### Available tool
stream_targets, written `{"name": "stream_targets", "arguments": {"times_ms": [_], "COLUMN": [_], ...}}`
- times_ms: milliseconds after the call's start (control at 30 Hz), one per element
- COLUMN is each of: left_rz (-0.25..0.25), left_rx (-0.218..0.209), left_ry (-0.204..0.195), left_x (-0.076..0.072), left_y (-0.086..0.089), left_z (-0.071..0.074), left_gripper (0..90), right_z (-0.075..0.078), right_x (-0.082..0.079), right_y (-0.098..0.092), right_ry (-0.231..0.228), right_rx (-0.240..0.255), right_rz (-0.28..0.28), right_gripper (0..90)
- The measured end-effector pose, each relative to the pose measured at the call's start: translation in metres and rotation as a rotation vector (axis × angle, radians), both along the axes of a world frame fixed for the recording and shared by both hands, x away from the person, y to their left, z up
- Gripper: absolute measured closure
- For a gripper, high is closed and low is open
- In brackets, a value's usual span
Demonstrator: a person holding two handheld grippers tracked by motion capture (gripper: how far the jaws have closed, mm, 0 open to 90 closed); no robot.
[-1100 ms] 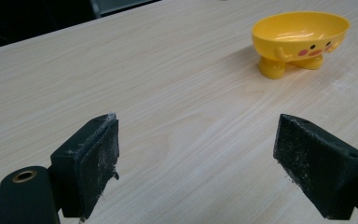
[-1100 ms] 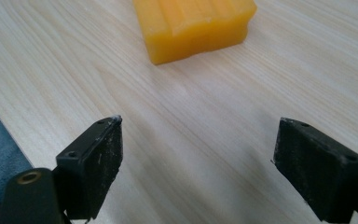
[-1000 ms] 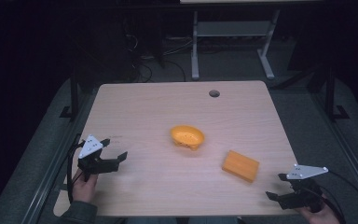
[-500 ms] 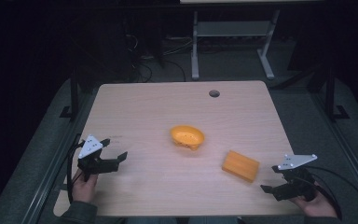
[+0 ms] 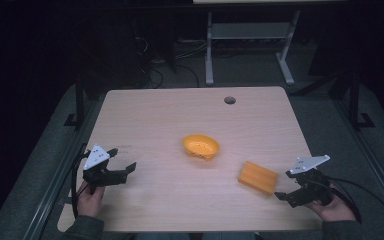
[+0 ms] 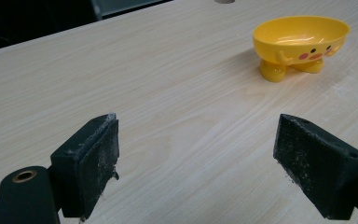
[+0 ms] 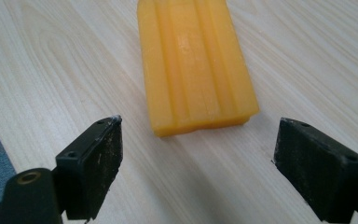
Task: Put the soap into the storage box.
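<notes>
High view first: the right gripper [image 5: 291, 191] sits low at the table's [image 5: 155, 115] near right corner, jaws apart, aimed at the orange block [image 5: 258, 177] lying flat just beside it. Nothing is gripped yet, so by my reading the work is at its opening stage, with the approach under way and the grasp and any move left to do. The yellow bowl [image 5: 201, 146] stands near the middle, apart from the block. The left gripper [image 5: 117, 170] hovers at the near left, jaws spread, holding nothing.

Left gripper view: 2 black jaws stand wide over bare wood, with the bowl upright on its little feet well ahead.

Right gripper view: the ribbed block lies lengthwise, its near end just beyond the gap between the 2 open jaws, untouched. Nothing blocks the way.
</notes>
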State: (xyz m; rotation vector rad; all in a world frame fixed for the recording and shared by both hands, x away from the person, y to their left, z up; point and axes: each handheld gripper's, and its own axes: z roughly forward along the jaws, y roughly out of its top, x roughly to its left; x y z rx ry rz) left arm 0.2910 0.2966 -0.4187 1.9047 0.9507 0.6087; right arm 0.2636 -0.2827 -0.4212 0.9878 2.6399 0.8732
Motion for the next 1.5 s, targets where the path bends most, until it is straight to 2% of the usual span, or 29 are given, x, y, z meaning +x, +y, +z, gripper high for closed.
{"name": "stream_targets", "arguments": {"times_ms": [933,1500], "left_rz": [-0.002,-0.002], "left_rx": [-0.006,-0.009], "left_ry": [-0.003,-0.007], "left_x": [0.000,0.000], "left_y": [0.001,0.002], "left_z": [0.000,0.001], "left_gripper": [13.4,13.4], "right_z": [0.007,0.008], "right_x": [0.027,0.041], "right_y": [0.026,0.044], "right_ry": [0.015,0.041], "right_rx": [-0.040,-0.069], "right_rz": [0.061,0.101], "right_gripper": [14.8,14.8]}}
